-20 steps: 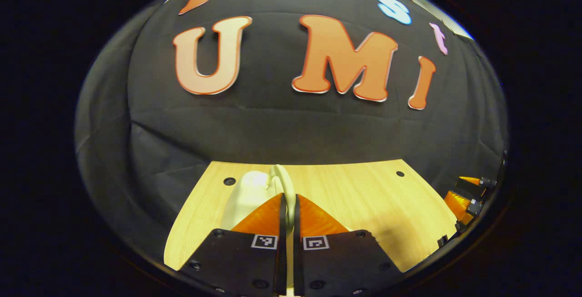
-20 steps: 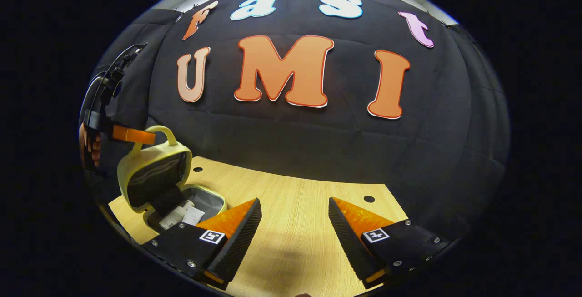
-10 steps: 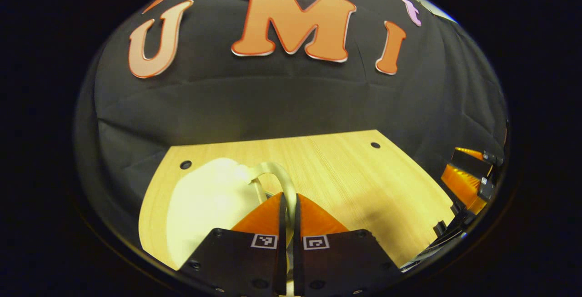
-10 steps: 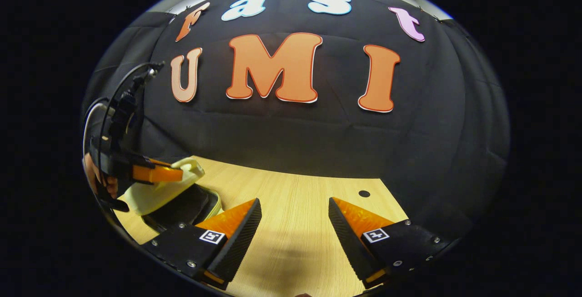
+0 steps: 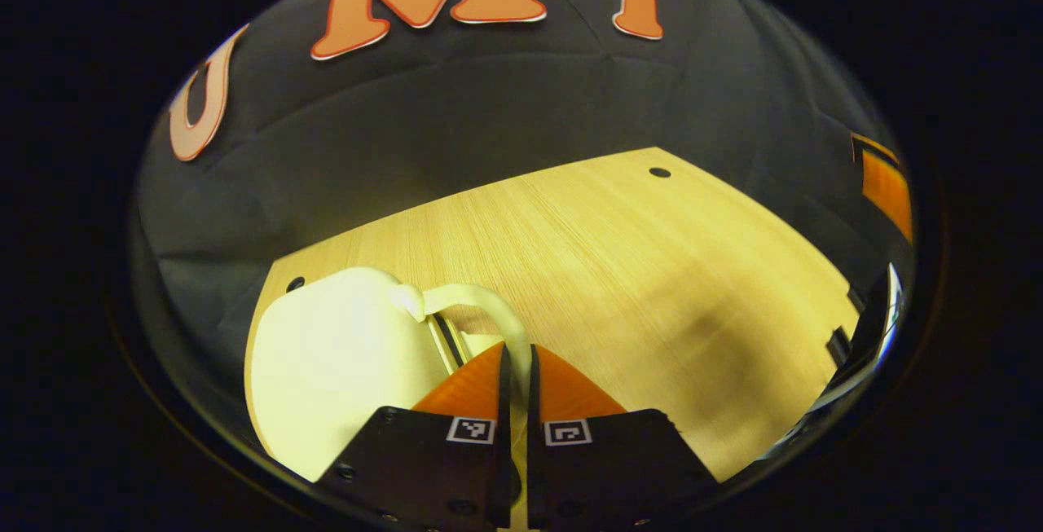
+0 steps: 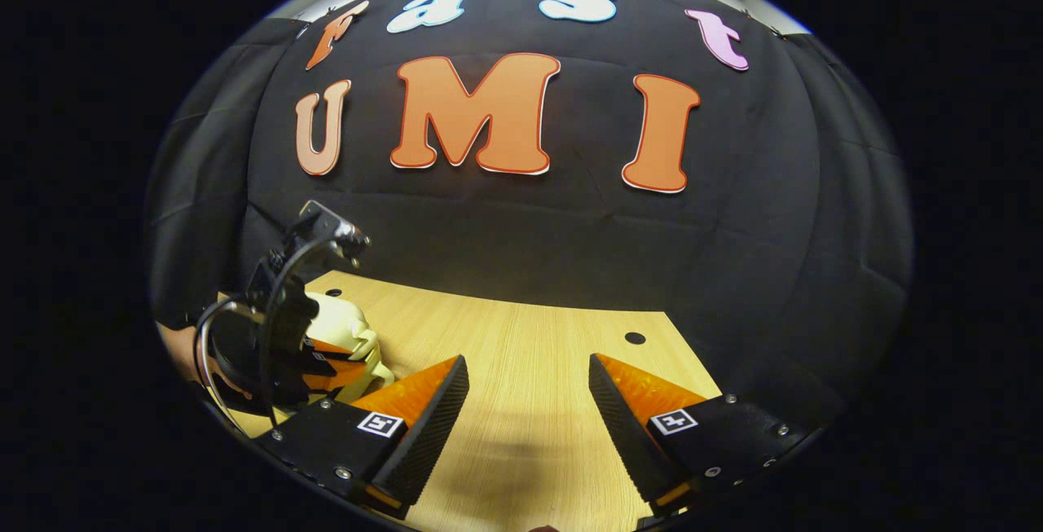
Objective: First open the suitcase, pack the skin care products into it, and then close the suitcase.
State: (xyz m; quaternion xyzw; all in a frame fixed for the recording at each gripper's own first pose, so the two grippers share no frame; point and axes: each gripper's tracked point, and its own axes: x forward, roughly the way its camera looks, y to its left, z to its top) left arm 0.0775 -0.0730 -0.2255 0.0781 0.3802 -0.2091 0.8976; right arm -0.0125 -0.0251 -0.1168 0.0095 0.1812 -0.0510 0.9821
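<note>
Left gripper (image 5: 515, 353), lower centre: fingers pinched on suitcase (image 5: 342, 361) handle (image 5: 481, 308). Right gripper (image 6: 528, 377), lower centre: spread wide, empty, above table (image 6: 521, 336).

Lighting warm, from above; wooden table (image 5: 619, 255) bright, cloth wall (image 6: 521, 255) dim. Pale suitcase (image 5: 342, 369) overexposed in left gripper view, surface detail washed out; soft diffuse shadow on table at right (edges indistinct). Strong fisheye bending toward the rims in both views; table edge curves; periphery darkens; centre reasonably sharp in right gripper view.
</note>
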